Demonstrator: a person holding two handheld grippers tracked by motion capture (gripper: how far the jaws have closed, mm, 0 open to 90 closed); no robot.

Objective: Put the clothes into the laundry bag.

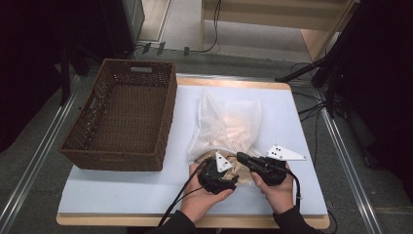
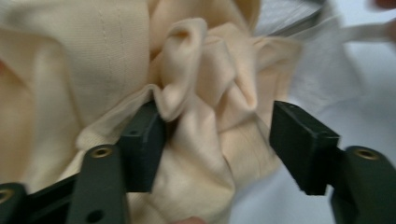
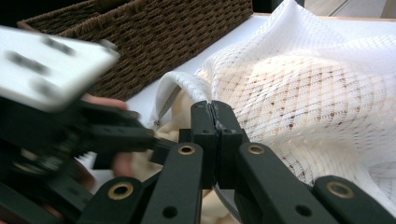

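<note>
From the high view I saw a white mesh laundry bag lying on the pale blue table mat, just to the right of a dark brown woven wicker basket. The bag's long axis ran from the far edge of the mat towards me, roughly parallel to the basket's long right wall. Its closed end pointed away from me, and its open mouth pointed towards my hands, a little beyond the basket's near corner.

A cream cotton cloth sat bunched in that mouth, partly inside the bag and partly spilling out on the side away from the basket. Its pale colour showed through the mesh further up the bag.

My left gripper was at the bag's mouth, on the side nearer the basket. Its tongs stood moderately wide. A fold of the cream cloth lay between them and brushed the left pad, while the right pad stood apart from the fabric, so nothing was clamped.

My right gripper was just beside the left one, on the side farther from the basket. Its tongs were pressed fully together on the white hem at the bag's opening, with a thin strip of that edge running down between the pads. The basket rose behind it in the right gripper view.
</note>
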